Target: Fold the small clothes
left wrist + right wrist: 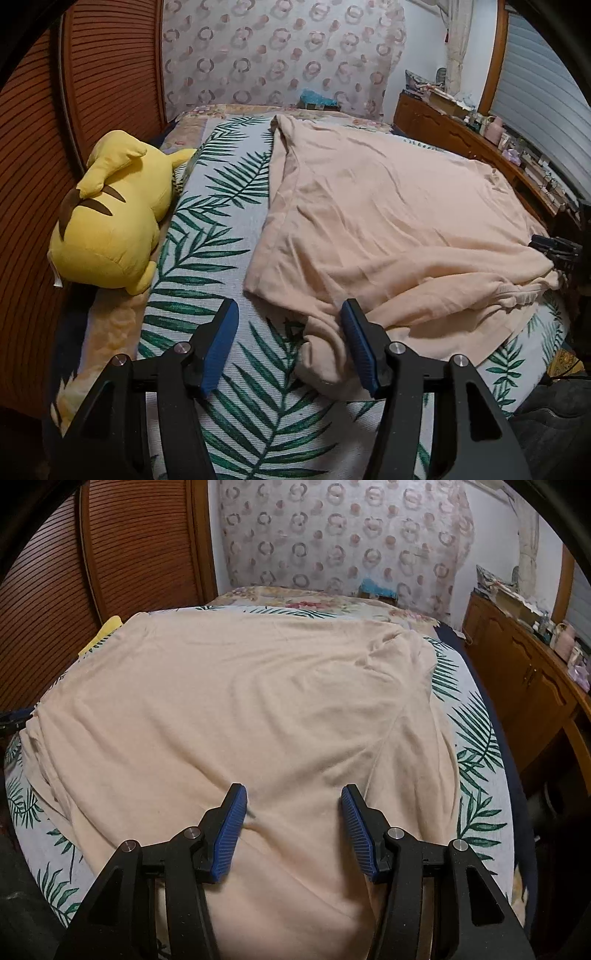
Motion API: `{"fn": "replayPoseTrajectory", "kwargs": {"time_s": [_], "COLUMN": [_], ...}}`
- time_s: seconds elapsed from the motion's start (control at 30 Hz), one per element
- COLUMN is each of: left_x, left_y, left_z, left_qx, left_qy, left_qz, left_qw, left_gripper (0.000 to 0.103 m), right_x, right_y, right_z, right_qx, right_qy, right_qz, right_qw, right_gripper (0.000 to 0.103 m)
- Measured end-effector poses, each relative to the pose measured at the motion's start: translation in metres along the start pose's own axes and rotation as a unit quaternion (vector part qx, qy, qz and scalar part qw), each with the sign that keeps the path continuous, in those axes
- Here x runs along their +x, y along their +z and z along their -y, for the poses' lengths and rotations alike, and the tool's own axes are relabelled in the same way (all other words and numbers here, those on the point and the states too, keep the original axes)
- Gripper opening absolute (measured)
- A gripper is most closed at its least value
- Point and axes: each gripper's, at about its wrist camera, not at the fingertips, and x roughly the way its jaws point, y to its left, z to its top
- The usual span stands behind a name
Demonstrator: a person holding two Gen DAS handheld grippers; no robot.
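Now the peach shirt lies spread on the bed, prob. flattened for folding. Left gripper jaws gape by its bunched corner; right gripper jaws released over mid-cloth, holding nothing.

Peach garment; white bedspread, green palm-leaf print; yellow plush, brown stripes; blue gripper pads.

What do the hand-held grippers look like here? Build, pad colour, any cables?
Both match: the left hand-held gripper and right hand-held gripper have matte black angular linkage arms with round silver pivot pins, and two tapered fingers faced with ribbed blue pads. No cables, markings, hands or sleeves show in either wrist view.
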Motion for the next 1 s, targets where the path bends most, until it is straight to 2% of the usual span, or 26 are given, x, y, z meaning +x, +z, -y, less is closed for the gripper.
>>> {"fn": "replayPoseTrajectory", "kwargs": {"time_s": [0.27,0.33,0.53,0.57,0.6,0.77,1.0], "left_x": [0.001,0.003,0.009,0.010,0.010,-0.007,-0.036], "left_y": [0.001,0.001,0.007,0.009,0.010,0.023,0.063], "left_z": [0.007,0.009,0.011,0.012,0.013,0.032,0.072], "left_qx": [-0.007,-0.010,-0.018,-0.017,-0.016,0.008,0.055], "left_qy": [-0.016,-0.022,-0.025,-0.031,-0.034,-0.049,-0.083], "left_qz": [0.003,0.003,0.004,0.002,0.003,0.036,0.099], "left_qw": [0.9998,0.9997,0.9995,0.9994,0.9993,0.9981,0.9901], "left_gripper": [0.059,0.055,0.020,0.009,0.006,0.004,0.004], "right_x": [0.003,0.002,0.002,0.002,0.002,0.002,0.001], "right_y": [-0.002,-0.003,-0.005,-0.005,-0.005,-0.005,-0.004], "right_z": [-0.006,-0.006,-0.004,-0.003,-0.004,-0.002,-0.005], "right_qx": [-0.004,-0.004,-0.002,-0.003,-0.002,-0.002,0.001], "right_qy": [-0.004,-0.005,-0.005,-0.005,-0.005,-0.005,-0.004], "right_qz": [0.002,0.003,0.004,0.004,0.004,0.004,0.004], "right_qw": [1.000,1.000,1.000,1.000,1.000,1.000,1.000], "right_gripper": [0.058,0.059,0.060,0.060,0.060,0.060,0.061]}}
